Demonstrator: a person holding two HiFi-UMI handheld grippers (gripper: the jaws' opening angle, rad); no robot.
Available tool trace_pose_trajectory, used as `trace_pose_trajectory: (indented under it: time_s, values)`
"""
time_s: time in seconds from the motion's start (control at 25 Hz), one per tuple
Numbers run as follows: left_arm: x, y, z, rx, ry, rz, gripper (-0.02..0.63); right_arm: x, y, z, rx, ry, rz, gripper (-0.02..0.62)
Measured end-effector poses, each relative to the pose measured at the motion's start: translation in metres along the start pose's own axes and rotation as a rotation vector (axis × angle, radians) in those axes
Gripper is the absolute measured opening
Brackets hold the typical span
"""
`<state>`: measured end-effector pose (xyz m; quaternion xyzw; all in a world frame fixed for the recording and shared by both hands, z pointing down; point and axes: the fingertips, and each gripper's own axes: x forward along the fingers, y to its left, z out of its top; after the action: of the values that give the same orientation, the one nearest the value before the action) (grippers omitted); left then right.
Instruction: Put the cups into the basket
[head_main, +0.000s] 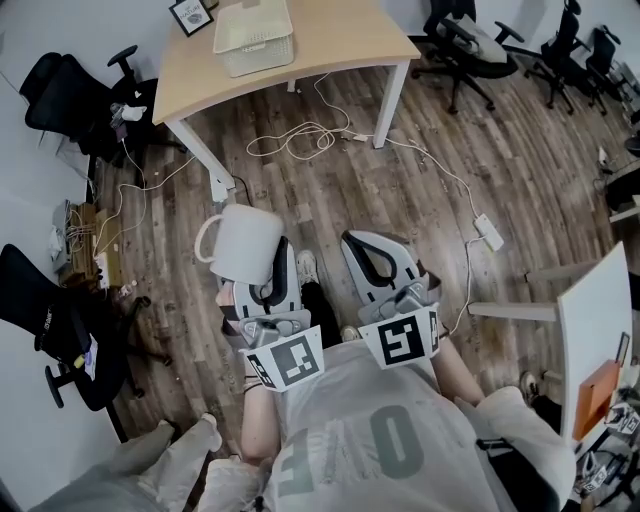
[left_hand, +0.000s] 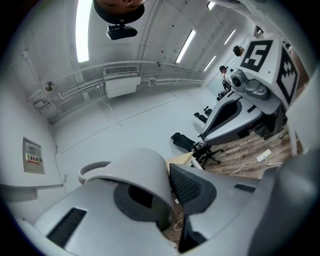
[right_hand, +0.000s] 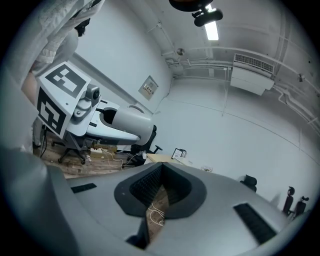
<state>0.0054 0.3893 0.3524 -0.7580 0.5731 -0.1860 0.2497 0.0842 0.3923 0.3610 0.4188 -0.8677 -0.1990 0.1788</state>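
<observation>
My left gripper (head_main: 274, 266) is shut on a white cup (head_main: 243, 245) with a handle; one jaw sits inside the cup and the other outside its wall. The left gripper view shows the cup (left_hand: 131, 172) tipped over the left jaw, its handle to the left. My right gripper (head_main: 379, 260) is held beside it, shut with nothing between its pads (right_hand: 150, 186). Both grippers hang over the wooden floor in front of the person's body. A cream basket (head_main: 255, 38) stands on the light wooden table (head_main: 340, 40) further ahead. The right gripper view shows the held cup (right_hand: 131, 123) at the left.
White cables (head_main: 300, 138) and a power strip (head_main: 489, 232) lie on the floor between me and the table. Black office chairs (head_main: 75, 95) stand at the left and the far right (head_main: 470, 45). A framed picture (head_main: 191, 14) is on the table. A white tabletop (head_main: 595, 330) is at the right.
</observation>
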Motion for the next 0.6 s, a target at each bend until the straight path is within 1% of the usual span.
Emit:
trace_pose_trajectory:
  time_s: [0.2, 0.32, 0.48, 0.6]
  values:
    - [0.052, 0.030, -0.016, -0.005, -0.021, 0.013, 0.083, 0.057, -0.021, 0.002, -0.018, -0.002, 0.007, -0.002]
    - [0.085, 0.055, -0.025, -0.011, -0.018, 0.004, 0.083, 0.098, -0.033, 0.008, -0.014, 0.004, 0.018, -0.002]
    - [0.129, 0.097, -0.039, -0.006, -0.032, 0.012, 0.083, 0.160, -0.052, 0.017, -0.002, 0.000, 0.030, -0.002]
    - [0.165, 0.133, -0.055, -0.003, -0.037, 0.024, 0.083, 0.210, -0.065, 0.026, -0.006, -0.011, 0.022, -0.002]
